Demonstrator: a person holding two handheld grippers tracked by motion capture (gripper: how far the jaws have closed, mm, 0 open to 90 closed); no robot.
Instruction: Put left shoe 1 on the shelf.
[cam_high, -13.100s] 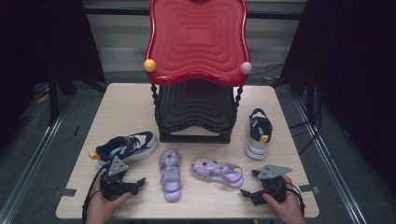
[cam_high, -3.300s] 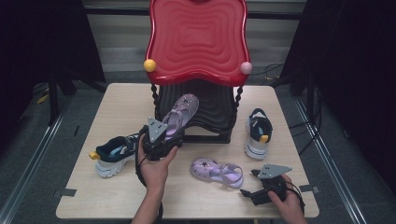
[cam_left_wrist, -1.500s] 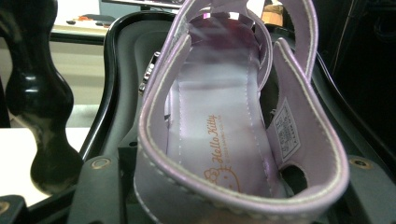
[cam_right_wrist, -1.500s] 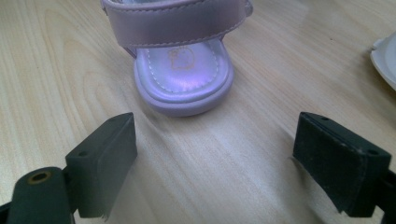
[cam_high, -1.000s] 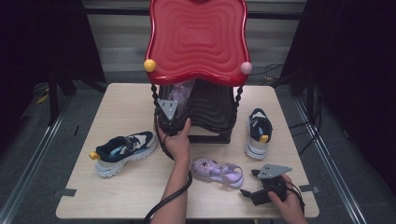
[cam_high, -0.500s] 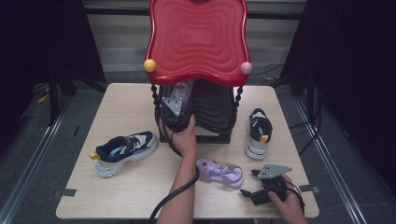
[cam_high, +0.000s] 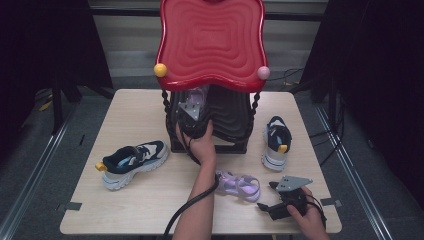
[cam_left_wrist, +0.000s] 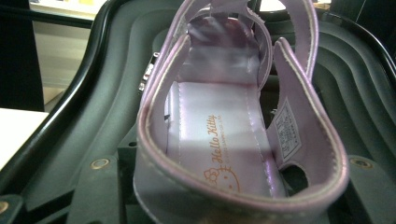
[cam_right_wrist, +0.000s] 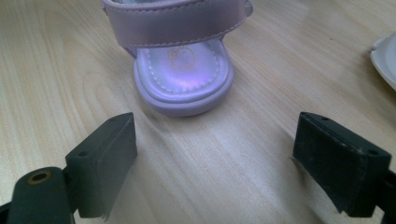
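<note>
1. Since the earliest frame, one lilac sandal (cam_left_wrist: 233, 140) has left the surface and travelled with the left gripper (cam_high: 194, 116) in under the red wavy top of the shoe rack (cam_high: 212, 40); over the last second the hand has eased it a little deeper onto the black lower shelf (cam_left_wrist: 359, 98).
2. Left gripper view: the sandal's heel end fills the foreground, a cartoon-cat logo printed on its insole, its straps arching above. The jaws themselves are hidden behind the heel cup, so whether they are clamped on it cannot be told from the pictures, though the sandal appears carried by that gripper.
3. Step in hand, as judged: setting the first sandal on the rack's lower shelf. Next comes a release and a straight pull-back, clear of the twisted black post (cam_high: 165, 102) beside the hand.
4. Waiting at the near right edge, the right gripper (cam_right_wrist: 215, 154) has its jaws wide apart with nothing between them, aimed at the toe of the second lilac sandal (cam_right_wrist: 184, 70), which lies flat on the wooden surface (cam_right_wrist: 56, 70) just ahead.
5. Materials: glossy, soft synthetic straps with stitched edges; a smooth pearly insole; a ridged, moulded plastic shelf with rippled contours; pale wood-grain laminate.
6. Two navy-and-white sneakers, left (cam_high: 132, 161) and right (cam_high: 276, 142), sit either side of the rack.
</note>
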